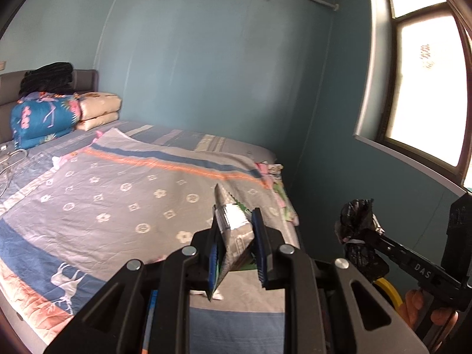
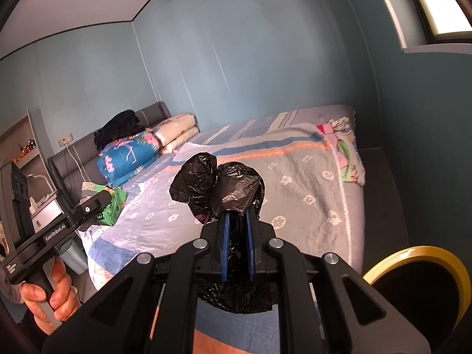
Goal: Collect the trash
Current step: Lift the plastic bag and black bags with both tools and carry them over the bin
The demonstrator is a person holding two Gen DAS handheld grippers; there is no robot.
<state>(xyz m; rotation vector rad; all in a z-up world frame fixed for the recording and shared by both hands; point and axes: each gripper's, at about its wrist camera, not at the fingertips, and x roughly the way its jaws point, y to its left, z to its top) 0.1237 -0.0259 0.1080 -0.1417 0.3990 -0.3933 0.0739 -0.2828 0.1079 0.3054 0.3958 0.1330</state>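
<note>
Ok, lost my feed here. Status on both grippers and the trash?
Left gripper shut on green carton. Right gripper shut on black bag. Both held above the bed. Nothing in the way.

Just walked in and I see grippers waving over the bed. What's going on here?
A person is collecting trash with a handheld gripper in each hand. The left gripper is clamped on a flattened green-and-silver carton, and the right gripper is shut on a knotted black trash bag. Both are held up in the air over the patterned bedspread. A yellow-rimmed bin sits close by at lower right, so neither item has been dropped in yet.
</note>
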